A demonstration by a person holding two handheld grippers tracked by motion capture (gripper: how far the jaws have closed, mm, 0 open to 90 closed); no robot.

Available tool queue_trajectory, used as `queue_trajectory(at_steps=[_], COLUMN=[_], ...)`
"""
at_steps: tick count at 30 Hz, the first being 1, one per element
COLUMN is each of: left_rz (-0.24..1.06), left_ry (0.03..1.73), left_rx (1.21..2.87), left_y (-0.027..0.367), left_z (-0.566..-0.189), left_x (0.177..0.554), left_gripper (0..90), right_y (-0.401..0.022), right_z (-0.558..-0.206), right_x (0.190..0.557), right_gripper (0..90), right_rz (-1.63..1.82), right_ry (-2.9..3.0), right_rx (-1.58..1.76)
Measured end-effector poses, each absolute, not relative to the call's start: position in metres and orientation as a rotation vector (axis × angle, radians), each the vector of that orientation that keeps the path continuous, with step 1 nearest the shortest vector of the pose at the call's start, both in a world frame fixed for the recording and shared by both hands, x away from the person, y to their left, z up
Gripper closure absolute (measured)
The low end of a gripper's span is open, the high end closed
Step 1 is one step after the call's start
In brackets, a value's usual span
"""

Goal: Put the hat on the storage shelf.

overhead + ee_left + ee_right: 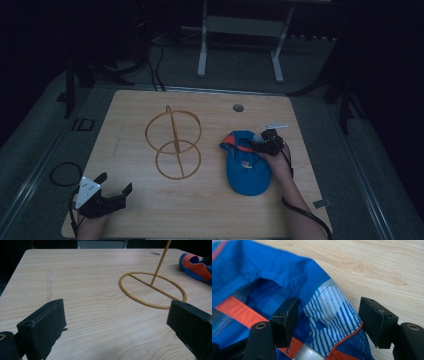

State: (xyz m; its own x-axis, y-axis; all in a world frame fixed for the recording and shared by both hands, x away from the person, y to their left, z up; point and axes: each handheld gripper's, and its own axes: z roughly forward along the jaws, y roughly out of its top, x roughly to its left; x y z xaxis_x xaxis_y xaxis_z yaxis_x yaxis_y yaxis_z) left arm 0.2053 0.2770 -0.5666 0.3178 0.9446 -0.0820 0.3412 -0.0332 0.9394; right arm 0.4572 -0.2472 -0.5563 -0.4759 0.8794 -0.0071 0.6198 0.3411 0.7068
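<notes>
A blue cap (245, 167) with orange trim lies on the wooden table (210, 200), right of centre. My right gripper (267, 143) is at the cap's far right edge, open. In the right gripper view its jaws straddle the cap's white-striped side panel (329, 312): one jaw sits inside the cap, the other outside over the table. A yellow wire stand (174, 141) with a flat ring base and an upright ring stands at the table's middle. My left gripper (114, 186) rests open at the near left corner, pointing toward the wire stand (152, 288), nothing between its jaws.
A round grommet hole (238, 107) sits near the table's far edge. A white frame (240, 40) stands on the floor behind the table, with cables (155, 65) to its left. A black ring (65, 173) lies on the floor at the left.
</notes>
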Motion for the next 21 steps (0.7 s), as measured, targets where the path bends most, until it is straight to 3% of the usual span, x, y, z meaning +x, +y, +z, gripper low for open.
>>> queue_trajectory(at_steps=[6,14,21], left_rz=[0.753,0.759,0.756], left_ry=[1.209,1.208,1.216], left_rx=[1.576,1.585,1.589], left_y=[0.279,0.277,0.277], left_z=[-0.566,-0.566,-0.567], left_x=[0.205,0.205,0.206], left_gripper=[2.5,2.5,2.5], right_y=[-0.247,-0.240,-0.235], right_z=[-0.559,-0.557,-0.548], right_x=[0.456,0.449,0.444], right_gripper=[39.0,78.9,84.3], right_rz=[0.898,0.917,0.916], right_ry=[2.248,2.313,2.299], right_rx=[1.295,1.204,1.196])
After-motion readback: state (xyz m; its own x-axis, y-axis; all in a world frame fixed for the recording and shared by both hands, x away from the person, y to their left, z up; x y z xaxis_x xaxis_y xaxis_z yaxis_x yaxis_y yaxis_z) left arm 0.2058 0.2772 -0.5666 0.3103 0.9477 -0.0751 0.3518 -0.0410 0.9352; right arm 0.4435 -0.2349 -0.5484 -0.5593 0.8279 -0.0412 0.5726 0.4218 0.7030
